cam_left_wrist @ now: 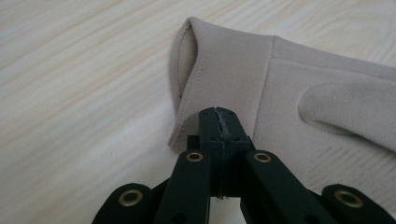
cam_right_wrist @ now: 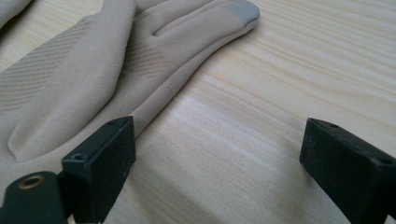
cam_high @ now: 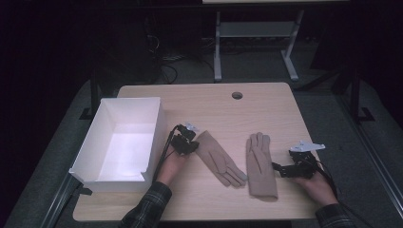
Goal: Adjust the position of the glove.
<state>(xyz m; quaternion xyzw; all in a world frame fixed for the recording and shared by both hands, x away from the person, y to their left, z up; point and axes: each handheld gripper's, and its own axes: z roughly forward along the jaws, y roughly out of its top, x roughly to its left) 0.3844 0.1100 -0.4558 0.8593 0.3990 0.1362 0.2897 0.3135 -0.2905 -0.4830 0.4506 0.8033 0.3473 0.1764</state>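
Gripping the cuff of the left glove point(cam_high: 216, 158), the left gripper point(cam_left_wrist: 219, 122) has its jaws closed on the fabric. The white box point(cam_high: 90, 142) holds nothing yet. Beside the second glove point(cam_high: 260, 167), the right gripper point(cam_right_wrist: 217, 158) waits open, so both gloves remain on the table point(cam_high: 266, 102).

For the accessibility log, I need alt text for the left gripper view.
The left tongs, jaws closed, pinch the cuff edge of a beige glove lying on a pale wooden table. The glove's thumb lies at the right.
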